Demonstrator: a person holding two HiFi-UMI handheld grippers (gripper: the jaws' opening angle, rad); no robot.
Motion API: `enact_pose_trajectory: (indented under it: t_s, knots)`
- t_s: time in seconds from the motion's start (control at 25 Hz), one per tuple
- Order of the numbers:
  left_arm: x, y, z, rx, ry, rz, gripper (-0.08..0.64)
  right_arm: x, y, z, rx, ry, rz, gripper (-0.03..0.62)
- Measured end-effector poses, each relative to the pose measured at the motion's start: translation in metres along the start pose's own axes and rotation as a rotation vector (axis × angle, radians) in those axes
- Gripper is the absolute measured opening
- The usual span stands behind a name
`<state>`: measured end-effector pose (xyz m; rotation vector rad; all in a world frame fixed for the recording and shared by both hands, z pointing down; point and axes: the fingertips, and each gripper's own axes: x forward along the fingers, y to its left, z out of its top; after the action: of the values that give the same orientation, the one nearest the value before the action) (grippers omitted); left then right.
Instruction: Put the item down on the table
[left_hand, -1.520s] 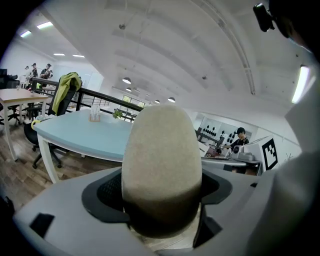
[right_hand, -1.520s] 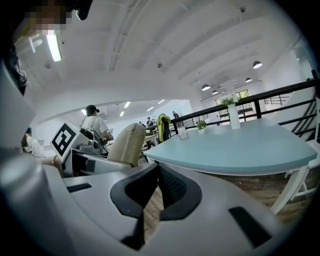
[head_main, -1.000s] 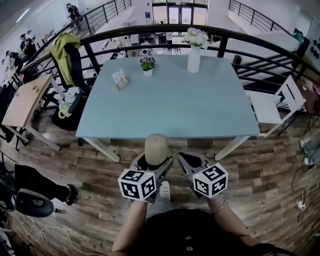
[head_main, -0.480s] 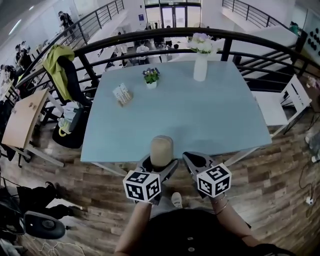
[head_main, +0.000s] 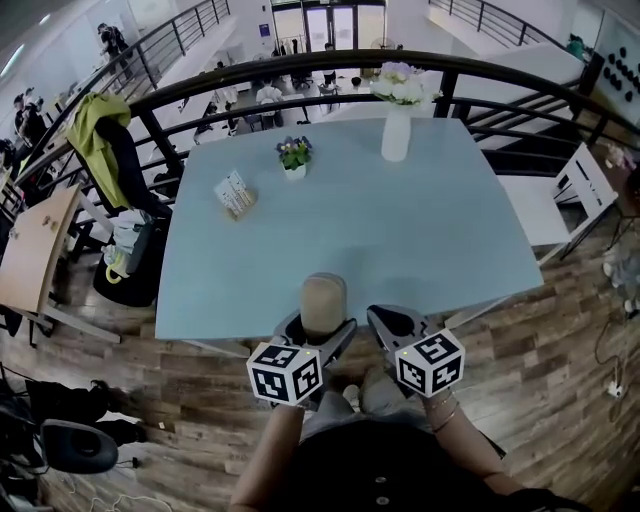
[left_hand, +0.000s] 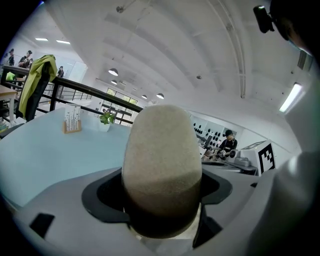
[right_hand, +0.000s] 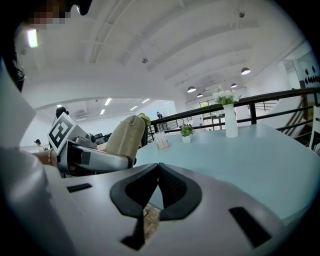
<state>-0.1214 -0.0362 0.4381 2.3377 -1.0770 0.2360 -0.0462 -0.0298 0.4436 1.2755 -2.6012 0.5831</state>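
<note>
Beige item (head_main: 323, 300) over table (head_main: 400, 230) edge

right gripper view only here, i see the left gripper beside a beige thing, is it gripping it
Observer: Yes, the left gripper has its jaws shut on the beige item.
Operator: is it over the table yet
Observer: In the head view the item overlaps the near edge of the blue table; whether it touches the tabletop cannot be told.
</note>
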Motion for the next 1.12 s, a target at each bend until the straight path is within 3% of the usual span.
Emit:
enact_pose_trajectory:
  t_s: [0.64, 1.12]
  knots:
    - [0.048, 0.032, 0.023, -0.018, 0.025, 0.039, 0.404, 0.045, -0.051, 0.031, -0.006, -0.008, 0.03, 0.006]
    - [0.115, 0.067, 0.076, -0.039, 0.005, 0.105, 0.403, 0.103, -0.114, 0.076, -0.02, 0.006, 0.109, 0.006]
